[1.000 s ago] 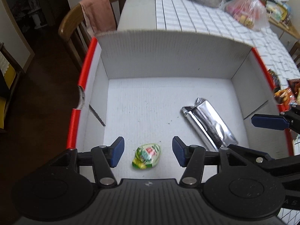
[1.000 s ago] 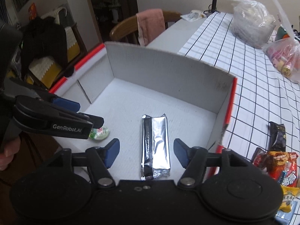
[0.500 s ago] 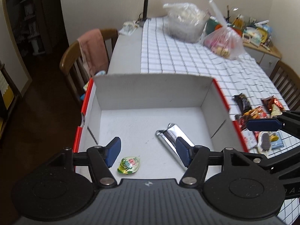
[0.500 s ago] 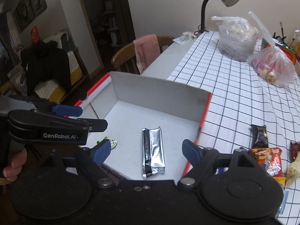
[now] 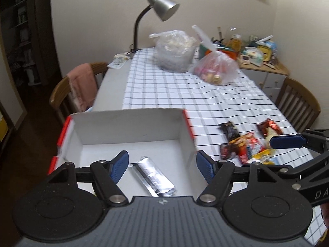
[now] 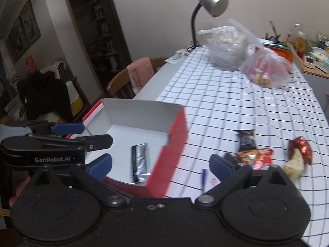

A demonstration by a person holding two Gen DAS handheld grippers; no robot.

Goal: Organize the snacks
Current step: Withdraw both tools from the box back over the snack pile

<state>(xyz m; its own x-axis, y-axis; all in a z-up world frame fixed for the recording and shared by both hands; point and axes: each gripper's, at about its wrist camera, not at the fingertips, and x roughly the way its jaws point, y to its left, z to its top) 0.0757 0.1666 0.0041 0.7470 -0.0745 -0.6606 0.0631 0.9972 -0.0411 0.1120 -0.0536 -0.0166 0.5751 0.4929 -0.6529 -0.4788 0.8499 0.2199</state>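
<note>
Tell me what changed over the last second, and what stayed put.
Both grippers drew back and up from the red-and-white box. The left gripper and right gripper are opening, with nothing between their jaws. The green candy is out of view now. The silver packet lies unmoved in the box, and the loose snacks stay on the checked cloth.

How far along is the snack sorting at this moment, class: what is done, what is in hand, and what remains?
Done: a silver foil packet lies inside the white and red box. In hand: nothing; the left gripper and right gripper are both empty, jaws opening. Left: the loose snack packets beside the box on the checked tablecloth, including a black bar, must still go in.
</note>
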